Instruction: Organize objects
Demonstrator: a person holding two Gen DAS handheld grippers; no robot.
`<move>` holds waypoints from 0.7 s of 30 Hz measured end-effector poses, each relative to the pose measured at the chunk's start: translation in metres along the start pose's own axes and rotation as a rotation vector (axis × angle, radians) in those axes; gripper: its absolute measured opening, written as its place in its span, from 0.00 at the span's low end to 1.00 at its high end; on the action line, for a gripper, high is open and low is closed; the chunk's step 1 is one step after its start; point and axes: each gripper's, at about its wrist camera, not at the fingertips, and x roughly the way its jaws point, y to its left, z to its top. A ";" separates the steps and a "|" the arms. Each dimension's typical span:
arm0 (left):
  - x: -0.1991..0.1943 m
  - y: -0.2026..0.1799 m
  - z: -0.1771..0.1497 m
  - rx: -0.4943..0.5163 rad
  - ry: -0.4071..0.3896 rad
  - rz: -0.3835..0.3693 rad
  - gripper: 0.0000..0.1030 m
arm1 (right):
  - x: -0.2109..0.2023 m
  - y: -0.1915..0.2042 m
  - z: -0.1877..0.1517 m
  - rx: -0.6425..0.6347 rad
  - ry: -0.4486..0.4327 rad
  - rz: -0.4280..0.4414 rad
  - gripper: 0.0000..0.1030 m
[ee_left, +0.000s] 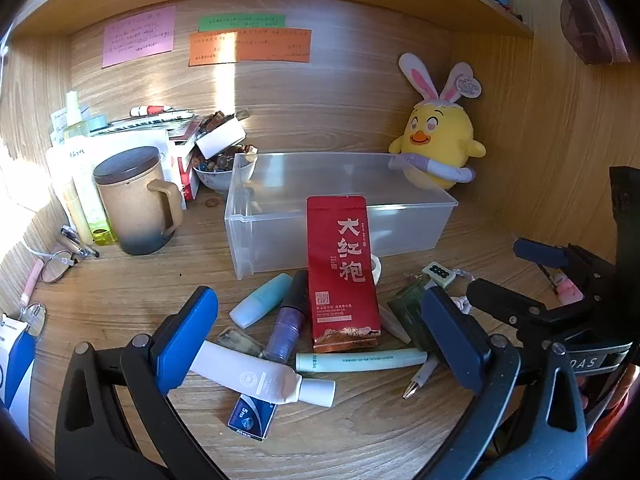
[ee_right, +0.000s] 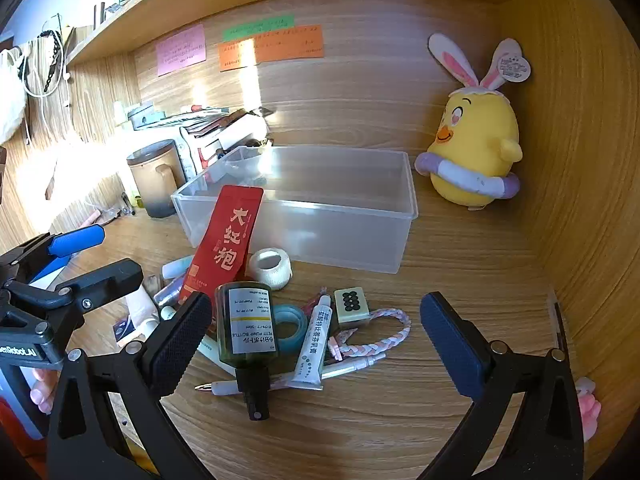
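Note:
A clear plastic bin (ee_left: 340, 216) (ee_right: 316, 232) stands empty on the desk. A red tea pouch (ee_left: 342, 272) (ee_right: 224, 244) leans against its front. Before it lies a pile: a white tube (ee_left: 256, 376), a purple bottle (ee_left: 286, 328), a mint pen (ee_left: 360, 361), a dark green pump bottle (ee_right: 246, 328), a small ointment tube (ee_right: 314, 344), a mahjong tile (ee_right: 351, 303), a gauze roll (ee_right: 270, 268) and a braided cord (ee_right: 380, 340). My left gripper (ee_left: 320, 344) is open over the pile. My right gripper (ee_right: 316, 340) is open over the green bottle and ointment tube.
A lidded brown mug (ee_left: 136, 200), bottles and stacked papers stand at the left. A bowl of beads (ee_left: 216, 168) sits behind the bin's left corner. A yellow plush chick (ee_left: 438, 140) (ee_right: 474, 148) sits at the back right by the side wall. A shelf runs overhead.

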 end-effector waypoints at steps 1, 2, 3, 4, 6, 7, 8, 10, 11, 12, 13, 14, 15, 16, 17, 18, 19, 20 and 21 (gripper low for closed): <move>0.000 0.001 0.000 -0.003 0.001 -0.003 1.00 | 0.000 0.000 0.000 0.001 0.002 0.003 1.00; 0.000 0.001 0.000 -0.006 0.002 -0.006 1.00 | 0.001 0.000 0.000 0.001 0.002 0.005 1.00; 0.000 0.001 0.000 -0.007 0.002 -0.009 1.00 | 0.001 0.001 -0.001 0.001 0.004 0.006 1.00; 0.000 0.002 0.000 -0.009 0.001 -0.009 1.00 | 0.002 0.002 -0.001 0.001 0.004 0.005 1.00; 0.000 0.002 0.000 -0.010 0.000 -0.004 1.00 | 0.003 0.001 -0.001 0.003 0.007 0.005 1.00; 0.000 0.002 0.000 -0.010 0.001 -0.003 1.00 | 0.003 0.001 -0.001 0.004 0.008 0.006 1.00; 0.001 0.002 0.000 -0.013 0.002 -0.003 1.00 | 0.004 0.001 -0.001 0.006 0.010 0.008 1.00; 0.001 0.003 0.000 -0.016 0.005 -0.007 1.00 | 0.005 -0.001 -0.001 0.012 0.013 0.015 1.00; 0.001 0.003 0.000 -0.017 0.006 -0.009 1.00 | 0.005 -0.001 -0.002 0.015 0.014 0.015 1.00; 0.002 0.003 0.000 -0.017 0.006 -0.008 1.00 | 0.005 -0.002 -0.002 0.018 0.016 0.016 1.00; 0.002 0.003 0.000 -0.016 0.006 -0.008 1.00 | 0.006 -0.002 -0.002 0.021 0.018 0.017 1.00; 0.001 0.003 0.000 -0.015 0.004 -0.007 1.00 | 0.006 -0.002 -0.002 0.023 0.019 0.017 1.00; 0.001 0.003 0.000 -0.015 0.004 -0.007 1.00 | 0.007 -0.003 -0.002 0.027 0.022 0.020 1.00; 0.001 0.002 0.000 -0.015 0.003 -0.006 1.00 | 0.007 -0.004 -0.002 0.030 0.024 0.023 1.00; 0.001 0.002 0.000 -0.014 0.002 -0.006 1.00 | 0.007 -0.004 -0.002 0.032 0.025 0.026 1.00; 0.001 0.002 0.001 -0.013 0.001 -0.007 1.00 | 0.007 -0.004 -0.002 0.034 0.026 0.027 1.00; 0.000 0.002 0.001 -0.013 0.000 -0.008 1.00 | 0.007 -0.004 -0.002 0.035 0.026 0.029 1.00; 0.000 0.001 0.001 -0.012 -0.001 -0.009 1.00 | 0.007 -0.005 -0.002 0.036 0.026 0.030 1.00; 0.000 0.001 0.001 -0.010 -0.002 -0.009 1.00 | 0.007 -0.005 -0.002 0.035 0.025 0.031 1.00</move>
